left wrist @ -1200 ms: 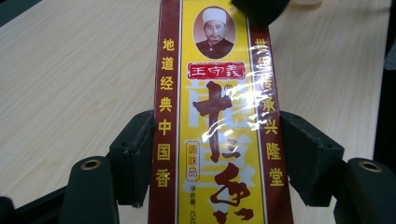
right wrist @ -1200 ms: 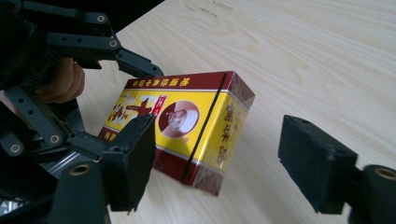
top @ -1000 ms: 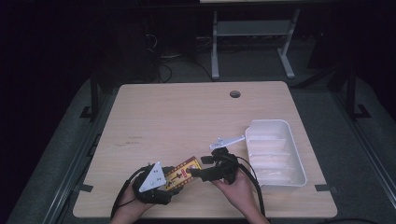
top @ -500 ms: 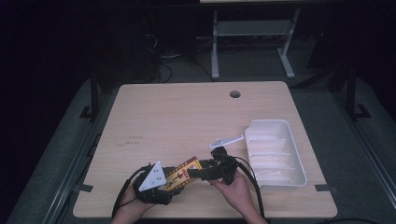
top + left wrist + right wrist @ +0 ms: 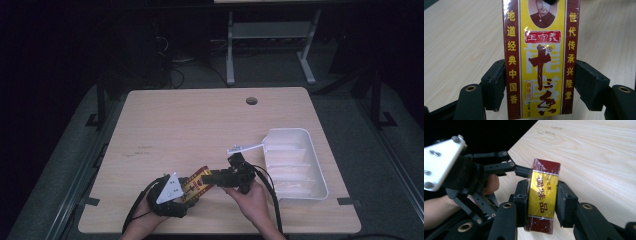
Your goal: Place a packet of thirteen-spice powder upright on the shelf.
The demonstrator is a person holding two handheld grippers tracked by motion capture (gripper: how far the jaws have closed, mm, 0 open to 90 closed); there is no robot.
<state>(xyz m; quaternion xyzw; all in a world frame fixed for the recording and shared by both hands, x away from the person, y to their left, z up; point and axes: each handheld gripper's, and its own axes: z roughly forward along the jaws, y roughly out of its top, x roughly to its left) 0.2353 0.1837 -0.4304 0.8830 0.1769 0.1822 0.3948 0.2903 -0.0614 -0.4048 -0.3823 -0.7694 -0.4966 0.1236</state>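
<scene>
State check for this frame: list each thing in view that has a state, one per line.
Seasoning box: wrapped in clear film, unopened, held above the table between both grippers.
Left gripper: shut on the box's long sides.
Right gripper: jaws have just been closing, now shut on the box's narrow faces.
White tray: upright near the table's right edge, dividers inside; contents too faint to tell.
Table: bare wood top.
</scene>
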